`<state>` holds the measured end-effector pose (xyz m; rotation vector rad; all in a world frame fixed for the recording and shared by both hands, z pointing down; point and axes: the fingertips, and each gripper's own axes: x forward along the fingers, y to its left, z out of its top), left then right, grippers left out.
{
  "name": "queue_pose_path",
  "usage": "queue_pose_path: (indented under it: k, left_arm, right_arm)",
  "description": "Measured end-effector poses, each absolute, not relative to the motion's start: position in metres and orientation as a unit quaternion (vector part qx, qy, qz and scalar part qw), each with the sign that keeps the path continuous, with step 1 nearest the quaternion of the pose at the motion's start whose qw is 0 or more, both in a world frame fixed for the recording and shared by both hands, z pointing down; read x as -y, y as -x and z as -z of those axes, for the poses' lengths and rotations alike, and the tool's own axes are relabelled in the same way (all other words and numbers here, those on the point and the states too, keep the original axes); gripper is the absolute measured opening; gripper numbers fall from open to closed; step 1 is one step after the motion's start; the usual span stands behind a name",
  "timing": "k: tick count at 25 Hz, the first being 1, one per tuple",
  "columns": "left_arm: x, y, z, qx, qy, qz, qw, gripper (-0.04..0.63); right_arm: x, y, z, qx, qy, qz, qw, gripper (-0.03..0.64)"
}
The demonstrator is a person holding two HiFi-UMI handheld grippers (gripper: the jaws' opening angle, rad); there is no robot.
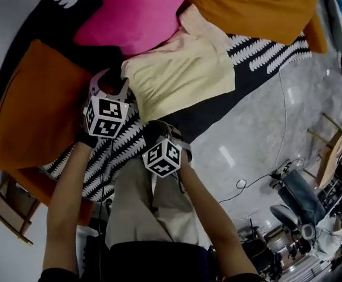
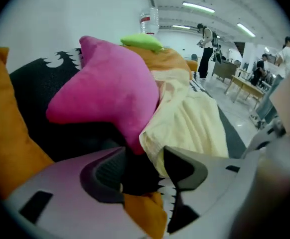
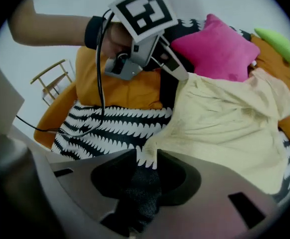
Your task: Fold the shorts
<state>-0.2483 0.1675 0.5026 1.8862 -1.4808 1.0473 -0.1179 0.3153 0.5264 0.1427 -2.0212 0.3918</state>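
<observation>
Pale yellow shorts [image 1: 180, 69] [image 2: 195, 128] [image 3: 224, 128] lie spread on a black-and-white patterned cover [image 1: 265, 51], partly tucked under a pink star cushion [image 1: 136, 10]. My left gripper [image 1: 111, 82] [image 2: 142, 171] sits at the shorts' left edge with its jaws apart. The cloth's hem lies beside the right-hand jaw and dark cover shows in the gap. My right gripper [image 1: 156, 129] [image 3: 146, 168] points down at the shorts' near corner. Its jaws stand narrowly apart, with the corner just beyond the tips and only dark fabric showing in the gap. The left gripper [image 3: 177, 68] also shows in the right gripper view.
Orange cushions lie at the left [image 1: 30, 104] and behind the shorts [image 1: 259, 4], with a green object [image 2: 140, 41] on top. A wooden chair [image 1: 6, 210] stands at the lower left. A cable [image 1: 241, 184] runs over the grey floor at right. People stand far off.
</observation>
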Motion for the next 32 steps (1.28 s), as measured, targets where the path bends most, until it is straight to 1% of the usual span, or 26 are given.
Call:
queue_pose_path:
  k: [1, 3, 4, 5, 7, 8, 10, 12, 13, 15, 16, 17, 18, 19, 20, 23, 28, 32]
  left_arm:
    - [-0.169, 0.24, -0.501, 0.536, -0.706, -0.376, 0.271, 0.273]
    - [-0.183, 0.221, -0.498, 0.528, -0.713, -0.352, 0.298, 0.313]
    - [-0.194, 0.212, -0.496, 0.528, -0.714, -0.337, 0.313, 0.322]
    - [-0.208, 0.201, -0.496, 0.527, -0.716, -0.32, 0.329, 0.324]
    - [-0.241, 0.174, -0.506, 0.508, -0.719, -0.286, 0.379, 0.319]
    - [-0.26, 0.16, -0.518, 0.491, -0.714, -0.278, 0.415, 0.308]
    - [-0.293, 0.137, -0.546, 0.458, -0.685, -0.263, 0.501, 0.29]
    - [-0.311, 0.121, -0.568, 0.439, -0.654, -0.24, 0.567, 0.29]
    - [-0.315, 0.117, -0.576, 0.437, -0.648, -0.239, 0.577, 0.29]
    - [-0.317, 0.116, -0.59, 0.446, -0.649, -0.269, 0.555, 0.283]
    - [-0.317, 0.118, -0.595, 0.454, -0.651, -0.287, 0.536, 0.233]
    - [-0.316, 0.121, -0.596, 0.46, -0.656, -0.299, 0.518, 0.149]
    - [-0.313, 0.122, -0.594, 0.46, -0.666, -0.305, 0.502, 0.12]
    - [-0.311, 0.121, -0.59, 0.453, -0.682, -0.308, 0.485, 0.078]
    - [-0.311, 0.119, -0.584, 0.442, -0.699, -0.312, 0.467, 0.034]
    - [-0.315, 0.119, -0.561, 0.417, -0.738, -0.32, 0.423, 0.025]
    - [-0.325, 0.115, -0.521, 0.408, -0.755, -0.29, 0.423, 0.02]
    - [-0.365, 0.096, -0.503, 0.363, -0.764, -0.303, 0.439, 0.02]
  right_arm:
    - [-0.311, 0.118, -0.529, 0.845, -0.054, -0.163, 0.507, 0.171]
    - [-0.292, 0.098, -0.526, 0.852, -0.06, -0.168, 0.492, 0.28]
    - [-0.277, 0.081, -0.523, 0.854, -0.071, -0.171, 0.487, 0.324]
    - [-0.257, 0.059, -0.521, 0.853, -0.09, -0.172, 0.484, 0.333]
    - [-0.207, 0.007, -0.524, 0.841, -0.162, -0.18, 0.484, 0.33]
    - [-0.18, -0.022, -0.528, 0.827, -0.212, -0.193, 0.483, 0.325]
    - [-0.131, -0.077, -0.537, 0.788, -0.317, -0.255, 0.462, 0.288]
    - [-0.097, -0.112, -0.547, 0.742, -0.403, -0.361, 0.397, 0.275]
    - [-0.086, -0.122, -0.552, 0.714, -0.44, -0.418, 0.349, 0.272]
    - [-0.073, -0.135, -0.563, 0.656, -0.497, -0.51, 0.251, 0.267]
    - [-0.07, -0.139, -0.569, 0.633, -0.515, -0.536, 0.215, 0.253]
    - [-0.068, -0.14, -0.572, 0.62, -0.525, -0.55, 0.192, 0.194]
    - [-0.066, -0.139, -0.573, 0.617, -0.528, -0.555, 0.178, 0.113]
    - [-0.064, -0.137, -0.571, 0.62, -0.527, -0.556, 0.171, 0.03]
    - [-0.064, -0.135, -0.568, 0.624, -0.525, -0.553, 0.169, 0.028]
    - [-0.077, -0.138, -0.551, 0.64, -0.518, -0.536, 0.188, 0.026]
    - [-0.1, -0.172, -0.516, 0.655, -0.51, -0.505, 0.236, 0.026]
    - [-0.135, -0.196, -0.502, 0.638, -0.503, -0.507, 0.287, 0.026]
